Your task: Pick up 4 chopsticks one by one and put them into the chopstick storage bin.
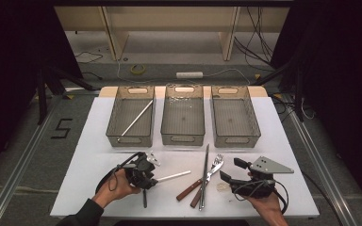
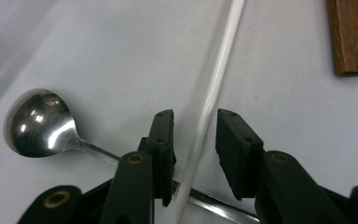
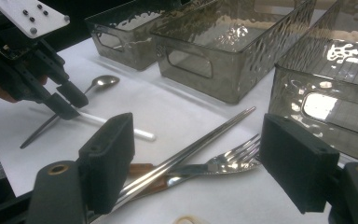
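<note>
Left gripper (image 2: 195, 140) lowered over the white chopstick (image 2: 209, 100) on the white table (image 1: 99, 136), jaws straddling it, a little space visible on both sides of the stick, pads not pressing. Nothing gripped. Same gripper seen from above (image 1: 143, 176) in front of the left bin (image 1: 131, 117), held in the left hand (image 1: 118, 186). White chopstick (image 1: 173, 176) flat on the table, running from under the jaws toward the wooden-handled knife (image 1: 191, 188). Crossing beneath the chopstick, a metal spoon (image 2: 39, 123), bowl up, handle passing under the jaws.

Right gripper (image 3: 205, 163) held wide apart, clamping nothing, hovering low beside the fork (image 3: 228, 161) and a metal chopstick (image 3: 200, 142). From above, right gripper (image 1: 228, 176) in the right hand (image 1: 264, 205), just to the right of the fork (image 1: 216, 165).

Three clear bins in a row beyond the cutlery: left bin holding another white chopstick (image 1: 136, 117) laid diagonally, middle bin (image 1: 183, 117) and right bin (image 1: 232, 117) beside it. Small pale ring (image 1: 221, 187) on the table near the right gripper.
</note>
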Demonstrator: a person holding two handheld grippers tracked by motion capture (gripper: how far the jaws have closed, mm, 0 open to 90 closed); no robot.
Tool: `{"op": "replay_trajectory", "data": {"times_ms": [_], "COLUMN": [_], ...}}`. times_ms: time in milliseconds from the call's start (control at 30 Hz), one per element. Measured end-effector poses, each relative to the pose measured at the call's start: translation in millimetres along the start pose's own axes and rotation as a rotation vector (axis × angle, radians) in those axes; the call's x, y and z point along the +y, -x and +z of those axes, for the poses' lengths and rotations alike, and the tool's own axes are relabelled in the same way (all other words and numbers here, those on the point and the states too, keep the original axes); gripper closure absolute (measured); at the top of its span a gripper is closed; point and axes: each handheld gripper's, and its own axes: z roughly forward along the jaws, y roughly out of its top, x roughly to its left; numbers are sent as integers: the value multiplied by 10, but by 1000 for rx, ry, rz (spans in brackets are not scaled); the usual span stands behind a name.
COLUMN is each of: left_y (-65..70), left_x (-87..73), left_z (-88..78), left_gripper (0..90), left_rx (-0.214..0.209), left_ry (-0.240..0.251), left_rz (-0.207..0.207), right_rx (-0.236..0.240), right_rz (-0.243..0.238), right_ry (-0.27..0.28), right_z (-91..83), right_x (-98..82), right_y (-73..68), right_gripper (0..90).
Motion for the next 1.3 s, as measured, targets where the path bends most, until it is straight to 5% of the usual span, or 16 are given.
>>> {"op": "replay_trajectory", "data": {"times_ms": [367, 867, 1300], "left_y": [21, 56, 32], "left_x": [-16, -20, 11], "left_z": [46, 31, -119], "left_gripper": [757, 840, 847], "left_rx": [1, 1, 6], "left_ry": [-30, -13, 69], "left_rz": [58, 113, 71], "right_rx": [2, 2, 2], "right_rz": [0, -1, -2], "right_ry": [-1, -2, -2], "right_z": [2, 0, 1], "right_x": [0, 0, 0], "right_y": [0, 0, 1], "right_gripper": [276, 278, 278]}}
